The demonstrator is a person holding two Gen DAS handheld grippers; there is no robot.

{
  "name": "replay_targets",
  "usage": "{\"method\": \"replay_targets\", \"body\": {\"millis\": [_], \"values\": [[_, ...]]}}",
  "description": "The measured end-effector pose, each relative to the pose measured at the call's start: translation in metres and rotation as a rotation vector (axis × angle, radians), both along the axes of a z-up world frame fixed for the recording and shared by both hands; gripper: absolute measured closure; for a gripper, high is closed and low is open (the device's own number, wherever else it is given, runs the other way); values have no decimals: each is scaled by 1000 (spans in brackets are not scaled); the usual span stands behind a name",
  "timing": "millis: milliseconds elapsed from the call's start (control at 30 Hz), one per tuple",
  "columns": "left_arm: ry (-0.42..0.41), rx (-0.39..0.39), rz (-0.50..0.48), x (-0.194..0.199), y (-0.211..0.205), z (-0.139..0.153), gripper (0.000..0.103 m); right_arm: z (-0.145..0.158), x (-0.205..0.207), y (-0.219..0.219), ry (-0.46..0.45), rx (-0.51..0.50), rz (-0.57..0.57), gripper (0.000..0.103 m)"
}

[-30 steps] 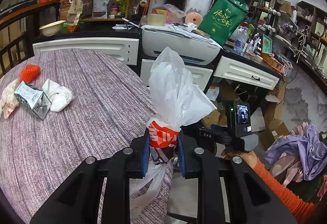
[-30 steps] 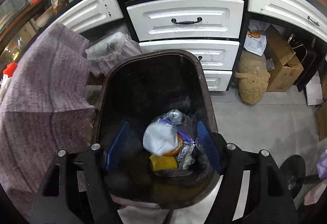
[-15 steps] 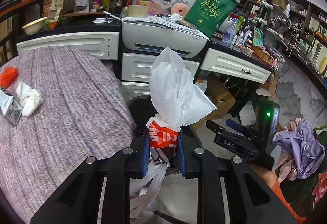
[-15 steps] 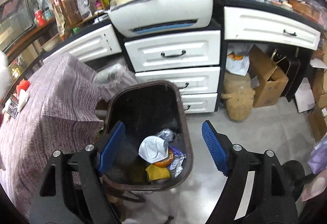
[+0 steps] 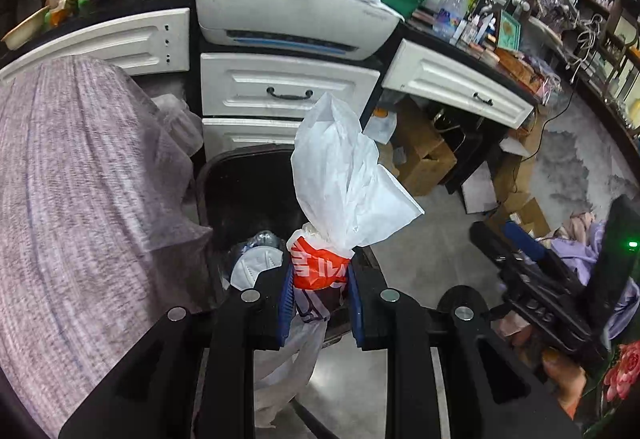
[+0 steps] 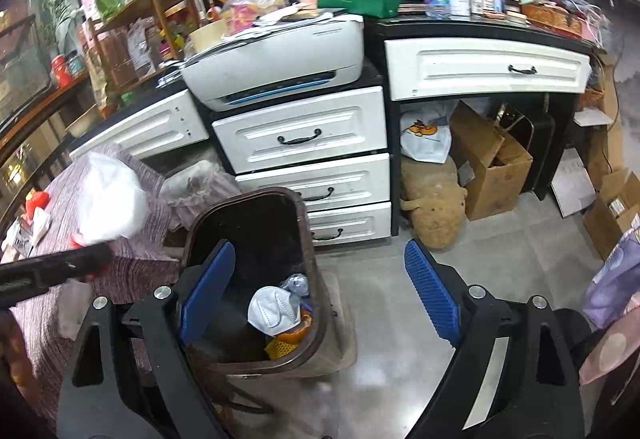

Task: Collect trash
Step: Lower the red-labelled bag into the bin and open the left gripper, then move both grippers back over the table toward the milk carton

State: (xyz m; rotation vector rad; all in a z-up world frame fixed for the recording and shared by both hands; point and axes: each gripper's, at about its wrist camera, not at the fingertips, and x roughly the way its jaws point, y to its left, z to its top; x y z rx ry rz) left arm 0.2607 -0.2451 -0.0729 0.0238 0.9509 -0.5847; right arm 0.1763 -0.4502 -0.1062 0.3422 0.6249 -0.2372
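Observation:
My left gripper (image 5: 320, 285) is shut on a white plastic bag with an orange print (image 5: 344, 183) and holds it above the near rim of a dark brown trash bin (image 5: 240, 175). The bin stands on the floor beside the purple-clothed table (image 5: 80, 199) and holds a white face mask (image 5: 256, 267) and other scraps. In the right wrist view my right gripper (image 6: 316, 291) is open and empty, above and in front of the bin (image 6: 256, 215). The held bag shows blurred at the left in that view (image 6: 110, 203).
White drawers (image 6: 304, 135) with a printer (image 6: 276, 51) on top stand behind the bin. Cardboard boxes (image 6: 492, 163) and a tan sack (image 6: 434, 195) sit under the desk to the right. More trash lies on the table's far left (image 6: 34, 215). Grey floor lies to the right.
My left gripper has carried the bag from over the table to over the bin. My right gripper has pulled up and back from inside the bin and opened wider.

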Motion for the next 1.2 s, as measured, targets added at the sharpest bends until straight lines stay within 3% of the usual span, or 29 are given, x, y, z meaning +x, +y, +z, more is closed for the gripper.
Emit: {"method": "replay_targets", "body": {"millis": [333, 400, 533, 633, 800, 1000, 1200], "values": [[67, 99, -8, 25, -37, -43, 80, -1, -8, -21, -15, 41, -50, 17], [81, 107, -9, 27, -41, -50, 73, 0, -8, -23, -17, 43, -53, 17], [69, 118, -4, 26, -47, -55, 23, 2, -10, -22, -20, 38, -58, 17], [43, 126, -26, 20, -53, -54, 11, 6, -11, -23, -29, 40, -61, 17], [4, 173, -62, 11, -61, -53, 9, 12, -13, -21, -49, 51, -55, 17], [-42, 157, -55, -4, -55, -35, 7, 24, -19, -20, -84, 47, -60, 16], [-91, 95, -26, -21, -31, -3, 6, 29, -20, -22, -102, 64, -60, 13]]}}
